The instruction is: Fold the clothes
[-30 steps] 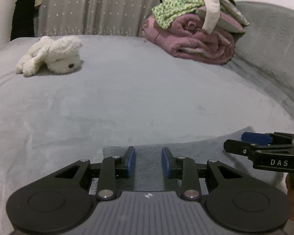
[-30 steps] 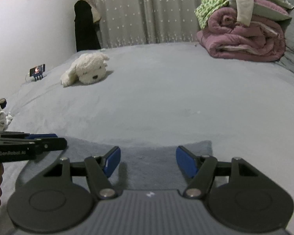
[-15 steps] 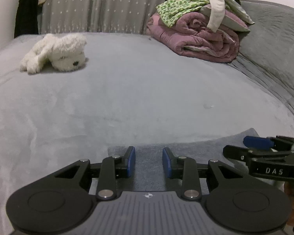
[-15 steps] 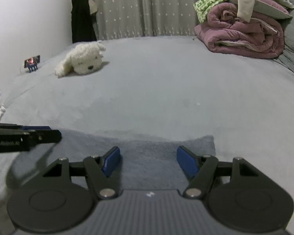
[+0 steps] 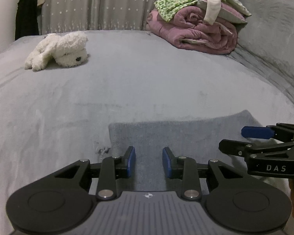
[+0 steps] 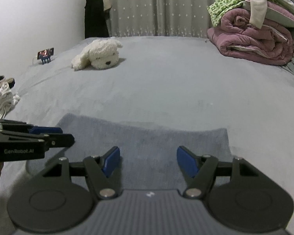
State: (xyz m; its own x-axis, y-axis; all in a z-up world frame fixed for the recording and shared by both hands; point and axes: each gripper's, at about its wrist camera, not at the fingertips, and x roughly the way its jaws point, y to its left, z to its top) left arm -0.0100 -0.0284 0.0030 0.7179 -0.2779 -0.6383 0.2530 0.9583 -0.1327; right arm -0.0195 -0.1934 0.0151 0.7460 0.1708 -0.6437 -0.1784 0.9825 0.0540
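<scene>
Left wrist view: a grey cloth lies flat on the bed, near its front edge, as a neat rectangle with straight sides and a squared far-left corner. By that shape it looks already folded at least once, though how many layers it has cannot be told. Whether another fold is wanted is a guess; the heap of clothes on the pink quilt at the far right, well apart from the cloth, suggests most of the task is left. The left gripper hangs over the cloth's left part with its fingers at a narrow gap, nothing between them (cloth shows through the gap, but contact cannot be told). The right gripper enters from the right edge over the cloth's right end.

Right wrist view: the same cloth spreads under the right gripper, whose fingers stand wide apart and empty, above the cloth's middle-right. The left gripper comes in from the left, over the cloth's left corner. A plush dog lies far up the bed, and a second bundle of clothes sits at the left edge, seemingly waiting too.
</scene>
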